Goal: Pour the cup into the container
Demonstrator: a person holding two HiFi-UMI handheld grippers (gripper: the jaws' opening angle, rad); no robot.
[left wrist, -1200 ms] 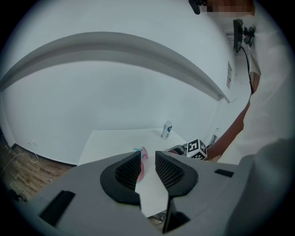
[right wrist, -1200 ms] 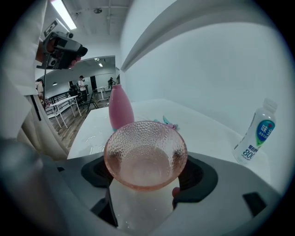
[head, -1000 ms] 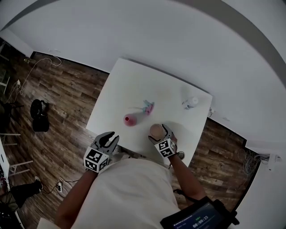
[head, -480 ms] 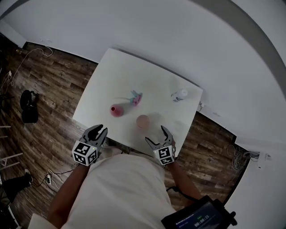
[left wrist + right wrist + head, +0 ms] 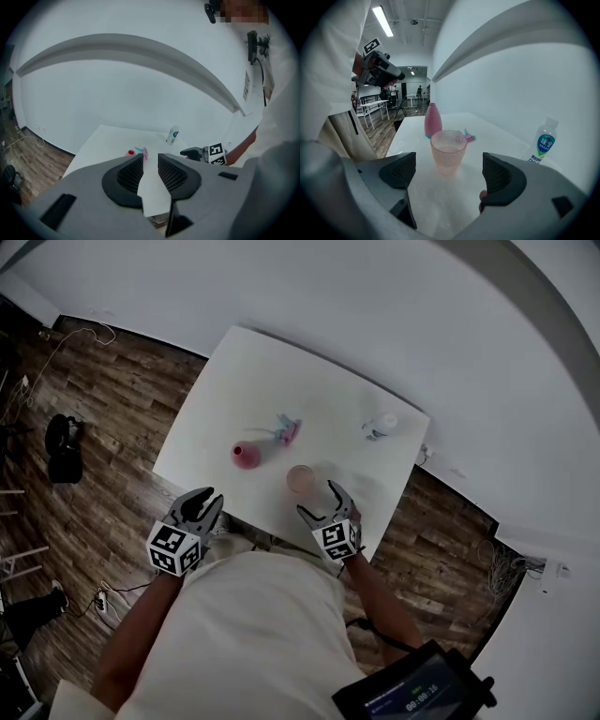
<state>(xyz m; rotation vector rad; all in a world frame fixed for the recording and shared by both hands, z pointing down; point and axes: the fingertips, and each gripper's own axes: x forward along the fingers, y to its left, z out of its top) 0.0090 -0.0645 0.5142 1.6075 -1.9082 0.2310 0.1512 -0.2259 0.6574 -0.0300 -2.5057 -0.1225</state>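
At the table's near left corner, the left gripper (image 5: 203, 502) hovers by the white table (image 5: 281, 381), jaws a narrow gap apart with nothing between them. Farther in stands the pink bottle-shaped container (image 5: 245, 455), then a small pink-and-teal object (image 5: 287, 430) (too small to identify). The pink dimpled glass cup (image 5: 448, 152) stands upright just ahead of the right gripper (image 5: 322, 504), whose jaws gape wide, pads clear of it. An off-centre squeeze could tip the cup, and the container's narrow top invites spilling. Its mouth and the cup's fill level are hard to read. A clear plastic bottle (image 5: 379, 426) stands far right.
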